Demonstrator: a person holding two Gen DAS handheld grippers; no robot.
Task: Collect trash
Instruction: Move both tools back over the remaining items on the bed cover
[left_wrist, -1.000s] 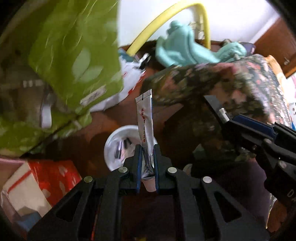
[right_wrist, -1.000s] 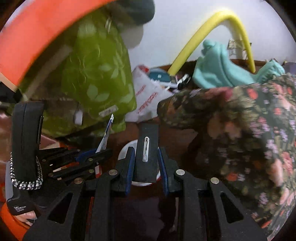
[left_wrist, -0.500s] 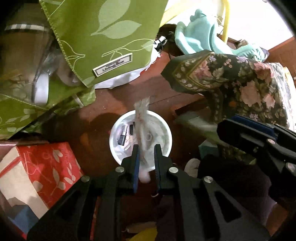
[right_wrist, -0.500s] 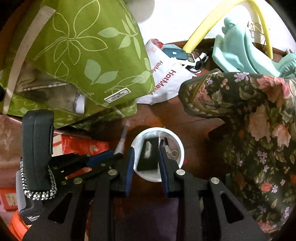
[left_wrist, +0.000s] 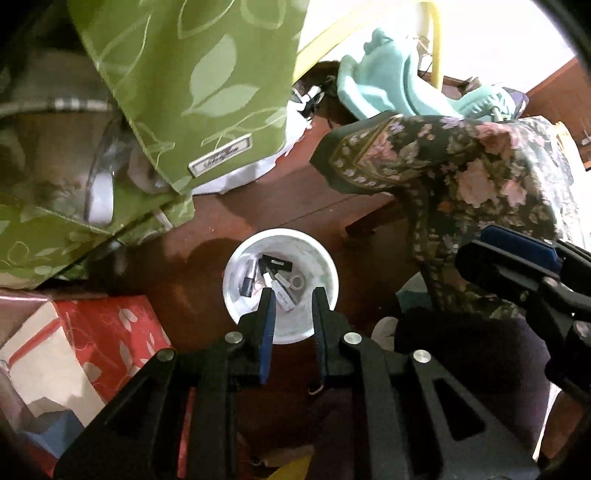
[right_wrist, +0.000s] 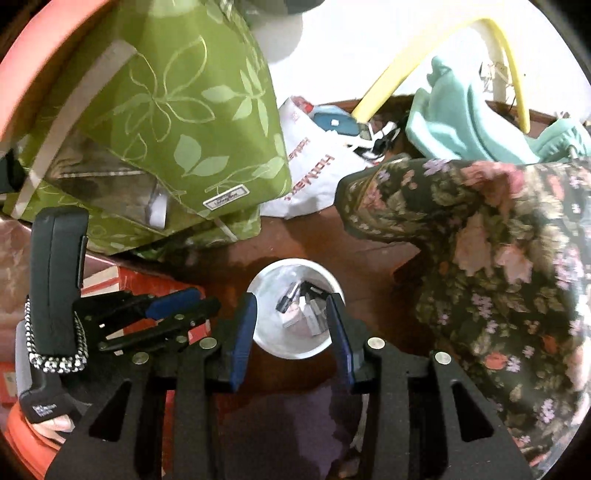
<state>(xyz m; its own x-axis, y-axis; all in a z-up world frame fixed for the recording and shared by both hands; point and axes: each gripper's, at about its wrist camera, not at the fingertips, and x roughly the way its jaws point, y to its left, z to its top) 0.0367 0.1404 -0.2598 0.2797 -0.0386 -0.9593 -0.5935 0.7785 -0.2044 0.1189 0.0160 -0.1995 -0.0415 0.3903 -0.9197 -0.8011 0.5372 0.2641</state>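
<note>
A: We start at the left gripper (left_wrist: 291, 295). Its jaws have just been opening, and nothing sits between them now; they stand a little apart, empty.

B: Same with the right gripper (right_wrist: 291, 301). Its jaws have just been opening too, wider than the left pair, and we see only air between the blue pads.

A: Straight beyond both sets of fingertips lies the white bin (left_wrist: 325, 258), standing upright on the dark red-brown floor (left_wrist: 258, 206). We point steeply down into its mouth from each side.

B: And the trash (left_wrist: 275, 282) is inside it: a black piece with a white label, a small dark tube, a white-and-red packet, all lying jumbled at the bottom. We cannot tell which item fell from which gripper.

A: So the relation that matters: the bin is directly under the tips, and both hands are about equally near it. Our left tool shows at the left edge of the right wrist view, close alongside.

B: Outward from there, the green leaf-print bag (right_wrist: 177, 122) stands beyond the bin on the left, the floral cloth (right_wrist: 498, 258) drapes on the right, and a red box (left_wrist: 103, 343) lies near the left tool.

A: We judge this drop finished; the next move likely calls for lifting clear and looking for more rubbish on the floor.
</note>
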